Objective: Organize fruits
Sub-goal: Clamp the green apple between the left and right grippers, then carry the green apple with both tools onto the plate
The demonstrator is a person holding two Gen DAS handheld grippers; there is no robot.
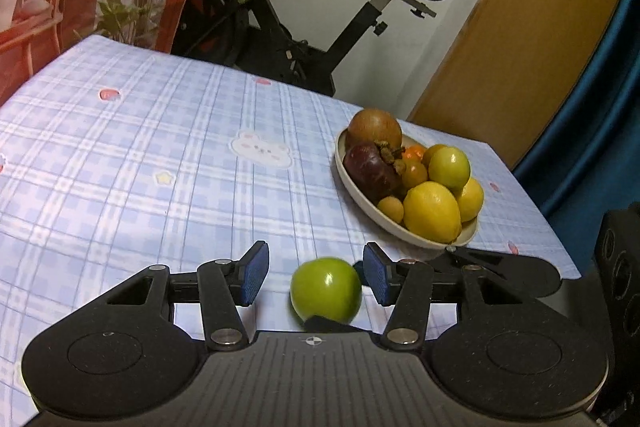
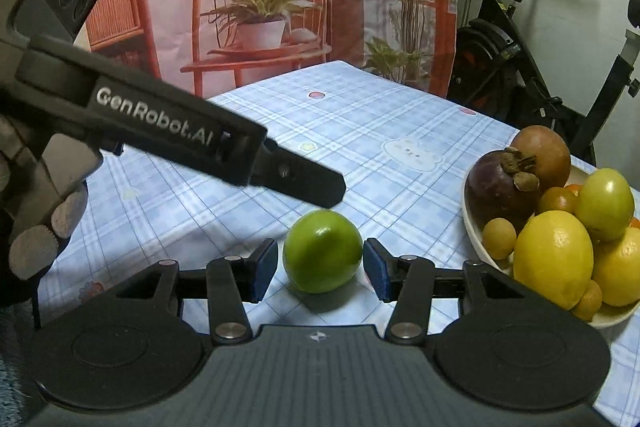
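Observation:
A green round fruit [image 1: 326, 289] lies on the checked tablecloth; it also shows in the right wrist view [image 2: 323, 251]. My right gripper [image 2: 320, 269] is open, its blue pads on either side of the fruit with small gaps. My left gripper [image 1: 316, 273] is open above the same fruit; its dark finger [image 2: 304, 183] shows over the fruit in the right wrist view. A beige bowl [image 1: 362, 207] to the right holds lemons, a green fruit, a mangosteen and several small orange fruits; it also shows in the right wrist view [image 2: 474, 231].
The table [image 1: 160, 155] has a blue checked cloth with bear prints. An exercise bike [image 1: 280, 27] stands behind the far edge. A printed backdrop [image 2: 260, 7] hangs at the back left. The table's right edge runs just past the bowl.

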